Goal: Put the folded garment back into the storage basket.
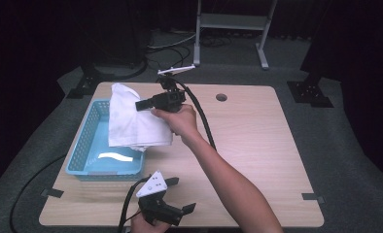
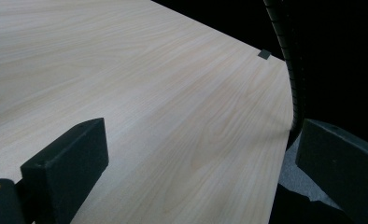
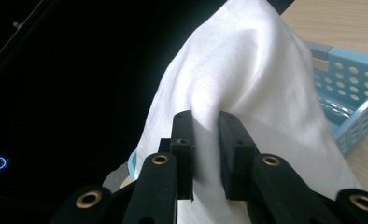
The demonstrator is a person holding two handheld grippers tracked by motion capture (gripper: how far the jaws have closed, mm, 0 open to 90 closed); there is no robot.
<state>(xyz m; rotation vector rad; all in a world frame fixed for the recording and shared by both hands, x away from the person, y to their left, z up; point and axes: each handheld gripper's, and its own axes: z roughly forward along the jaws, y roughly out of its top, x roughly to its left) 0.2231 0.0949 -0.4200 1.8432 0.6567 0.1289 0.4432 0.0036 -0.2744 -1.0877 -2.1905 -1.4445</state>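
Light wooden table (image 1: pixel 257 141), blue perforated basket (image 1: pixel 90 150) on its left

White cloth (image 1: pixel 131 121), soft and creased, pinched near its top fold between closed jaws, hanging in loose folds over the right rim of an open, perforated light-blue plastic basket (image 1: pixel 90 145) resting on the bench's left side.

Dark room, grey carpet (image 1: pixel 355 145).
Metal stand (image 1: pixel 231 22) behind light wood table (image 1: pixel 257 141); cables (image 1: pixel 170 51) on floor.
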